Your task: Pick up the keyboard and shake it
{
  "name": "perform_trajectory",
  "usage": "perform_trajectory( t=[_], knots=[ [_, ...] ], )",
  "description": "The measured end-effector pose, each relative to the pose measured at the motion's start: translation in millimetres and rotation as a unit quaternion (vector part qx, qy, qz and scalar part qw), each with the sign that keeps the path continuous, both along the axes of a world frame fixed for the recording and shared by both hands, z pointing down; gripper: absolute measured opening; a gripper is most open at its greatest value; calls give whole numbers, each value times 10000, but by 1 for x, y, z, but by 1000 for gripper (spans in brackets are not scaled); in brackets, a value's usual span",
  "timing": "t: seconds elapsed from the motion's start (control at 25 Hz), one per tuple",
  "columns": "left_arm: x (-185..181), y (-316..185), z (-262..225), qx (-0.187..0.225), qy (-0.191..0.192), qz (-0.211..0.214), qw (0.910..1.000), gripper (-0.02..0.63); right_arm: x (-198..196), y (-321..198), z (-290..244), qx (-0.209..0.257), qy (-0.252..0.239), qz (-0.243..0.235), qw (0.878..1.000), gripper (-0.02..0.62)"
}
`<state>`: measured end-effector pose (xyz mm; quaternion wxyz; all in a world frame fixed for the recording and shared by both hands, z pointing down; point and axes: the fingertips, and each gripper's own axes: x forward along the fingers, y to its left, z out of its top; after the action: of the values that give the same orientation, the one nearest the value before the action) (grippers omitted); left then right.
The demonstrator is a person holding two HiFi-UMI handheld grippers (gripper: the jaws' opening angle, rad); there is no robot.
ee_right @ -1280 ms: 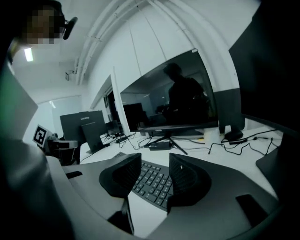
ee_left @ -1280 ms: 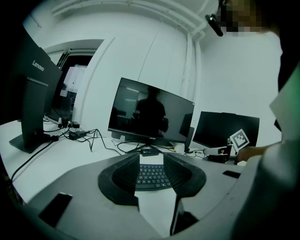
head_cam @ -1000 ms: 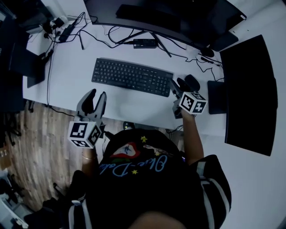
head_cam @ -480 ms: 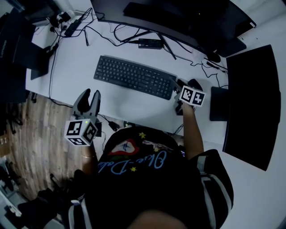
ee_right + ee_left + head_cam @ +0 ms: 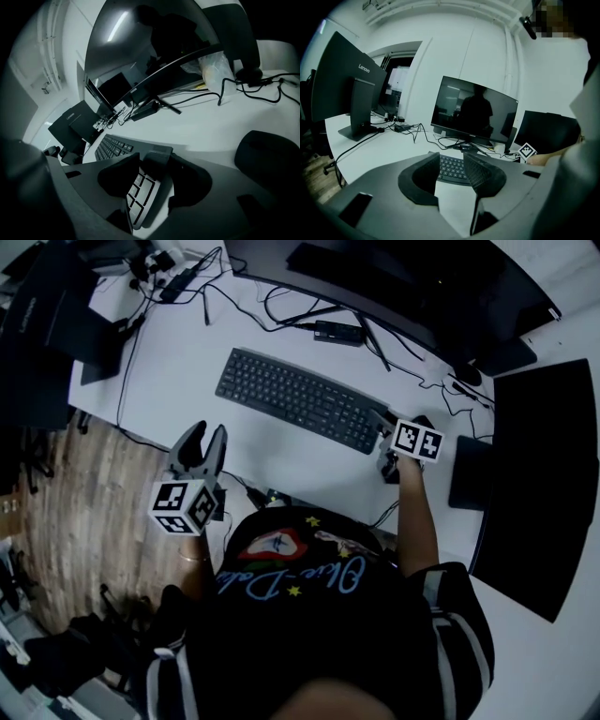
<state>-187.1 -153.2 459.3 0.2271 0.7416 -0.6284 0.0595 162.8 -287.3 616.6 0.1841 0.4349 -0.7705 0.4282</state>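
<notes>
The black keyboard (image 5: pixel 300 399) lies flat on the white desk (image 5: pixel 187 362), slanting down to the right. My right gripper (image 5: pixel 383 427) is at its right end. In the right gripper view the jaws are opening, with the keyboard's end (image 5: pixel 140 187) between them; I see no pad pressing on it. My left gripper (image 5: pixel 201 441) hovers at the desk's front edge, short of the keyboard's left half. Its jaws stand apart with nothing between them, and the keyboard (image 5: pixel 452 168) shows beyond them.
A wide curved monitor (image 5: pixel 412 287) stands behind the keyboard, with a second screen (image 5: pixel 544 474) at the right. Cables (image 5: pixel 272 310) trail over the back of the desk. A black mouse (image 5: pixel 269 154) sits right of the keyboard. Another monitor (image 5: pixel 342 89) stands at the left. Wooden floor (image 5: pixel 75 502) lies below the front edge.
My right gripper has edged onto the keyboard's right end. The left gripper stays by the desk's front edge. The keyboard still lies flat.
</notes>
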Motion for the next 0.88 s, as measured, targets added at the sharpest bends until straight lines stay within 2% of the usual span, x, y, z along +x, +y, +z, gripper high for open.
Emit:
perform_trajectory(
  t=[0.48,0.88],
  knots=[
    [-31,-32,62,-685,-166,-102,9975,152,-5,4,-3,136,190,-427,9988,181],
    [-56,-88,117,-1480,203,459,9877,188,-3,5,-1,150,320,-269,9990,181]
  ],
)
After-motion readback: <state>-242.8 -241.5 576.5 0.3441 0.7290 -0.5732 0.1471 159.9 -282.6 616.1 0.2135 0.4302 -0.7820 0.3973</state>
